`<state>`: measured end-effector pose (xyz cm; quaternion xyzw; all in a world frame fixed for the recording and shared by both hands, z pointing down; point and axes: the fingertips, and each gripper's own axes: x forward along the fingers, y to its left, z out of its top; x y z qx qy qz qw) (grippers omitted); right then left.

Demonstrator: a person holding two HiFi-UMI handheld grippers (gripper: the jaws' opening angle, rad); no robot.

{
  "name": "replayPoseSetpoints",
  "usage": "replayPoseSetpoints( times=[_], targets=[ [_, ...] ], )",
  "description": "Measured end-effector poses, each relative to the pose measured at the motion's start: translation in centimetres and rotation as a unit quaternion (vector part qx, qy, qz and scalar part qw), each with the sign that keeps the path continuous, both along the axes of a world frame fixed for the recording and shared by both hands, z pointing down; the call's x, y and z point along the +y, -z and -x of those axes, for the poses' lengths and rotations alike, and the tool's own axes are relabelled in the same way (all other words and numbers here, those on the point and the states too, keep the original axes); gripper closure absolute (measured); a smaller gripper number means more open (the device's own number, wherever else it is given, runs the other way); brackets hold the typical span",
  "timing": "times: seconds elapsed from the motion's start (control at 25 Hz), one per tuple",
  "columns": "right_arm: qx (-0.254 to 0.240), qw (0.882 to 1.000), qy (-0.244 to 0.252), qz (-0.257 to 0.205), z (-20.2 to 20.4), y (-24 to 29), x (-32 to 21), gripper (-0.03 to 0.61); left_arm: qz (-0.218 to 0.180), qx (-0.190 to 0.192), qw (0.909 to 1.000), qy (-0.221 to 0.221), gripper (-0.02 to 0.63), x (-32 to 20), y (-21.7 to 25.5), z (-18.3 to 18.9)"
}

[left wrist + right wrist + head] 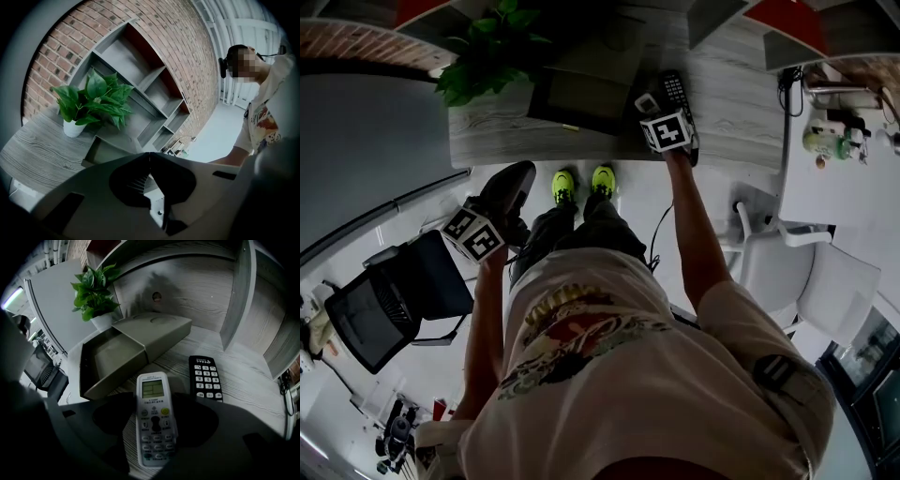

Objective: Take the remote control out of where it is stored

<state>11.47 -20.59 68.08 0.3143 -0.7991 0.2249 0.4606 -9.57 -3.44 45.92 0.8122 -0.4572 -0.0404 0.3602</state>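
A white remote control (155,420) with a small screen stands between the jaws of my right gripper (156,404), and the pads press on its two long sides. In the head view this right gripper (661,108) is over the grey wooden desk (506,131), with the white remote (647,101) at its tip. A black remote (205,378) lies flat on the desk just to the right. The grey drawer box (112,357) stands pulled open and looks empty. My left gripper (523,173) hangs low beside the person's leg, off the desk, shut on nothing.
A potted green plant (492,47) stands on the desk left of the drawer box. Shelf dividers (236,291) rise behind the desk. A black office chair (389,300) is on the floor at left and a white chair (825,281) at right.
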Motion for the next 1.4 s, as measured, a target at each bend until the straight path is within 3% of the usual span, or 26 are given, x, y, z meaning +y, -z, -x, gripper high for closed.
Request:
replayPoseSetpoints(
  times=[0.16, 0.28, 0.52, 0.8, 1.2, 1.4],
  targets=[
    [-0.030, 0.999, -0.027, 0.014, 0.4, 0.3, -0.1, 0.244, -0.014, 0.003, 0.9999, -0.004, 0.606, -0.6, 1.3, -0.8],
    [-0.036, 0.999, -0.029, 0.009, 0.2, 1.4, -0.2, 0.238, -0.031, 0.015, 0.9994, -0.009, 0.606, -1.0, 1.7, -1.1],
    [-0.055, 0.998, -0.004, -0.001, -0.1, 4.8, 0.8, 0.239, -0.039, -0.003, 0.9988, -0.031, 0.607, -2.7, 2.7, -2.7],
    [-0.080, 0.992, 0.009, -0.100, -0.3, 10.2, 3.0, 0.244, -0.058, 0.013, 0.9954, -0.075, 0.607, -3.9, 3.0, -5.1],
    [-0.114, 0.976, -0.032, -0.181, -3.1, 17.0, 6.8, 0.482, -0.061, 0.029, 0.9902, -0.122, 0.606, -1.7, 4.0, -5.9],
    [-0.126, 0.974, -0.038, -0.185, -2.8, 19.2, 10.4, 0.514, -0.078, 0.032, 0.9882, -0.128, 0.606, 1.4, 5.2, -5.0]
  ],
)
